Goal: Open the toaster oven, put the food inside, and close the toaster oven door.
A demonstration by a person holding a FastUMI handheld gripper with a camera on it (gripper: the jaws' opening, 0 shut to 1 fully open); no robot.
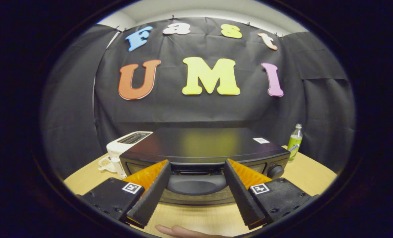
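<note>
Gripper [196,168] open, fingers spread wide, nothing between the pads. Fingertips sit level with the oven [204,155] front, one each side of the door handle [196,183], close to the door but contact can't be confirmed. Handle is a dark curved bar, centred in the gap between the fingers, not pinched.

Oven is black, low and wide, standing on the table [312,175] straight ahead of the gripper. Door shut. Top is flat and glossy with a soft reflection; small white label [261,140] on the top's right rear corner, not readable. Round knob [275,172] on the oven front, right of the handle, just beyond the right fingertip.

White toaster [125,145] left of the oven, touching or nearly touching its left side, slots facing up. Small pale object at the toaster's base, left of the oven, too small to tell what it is.

Bottle [294,140] right of the oven and behind its front line, upright, green label, clear cap; stands apart from the oven.

Table is light wood, bare patch in front of the oven under the fingers. A fingertip of a person's hand [183,231] shows at the near table edge, in front of the oven, below the gap between the fingers.

Food can't be made out near the oven.
</note>
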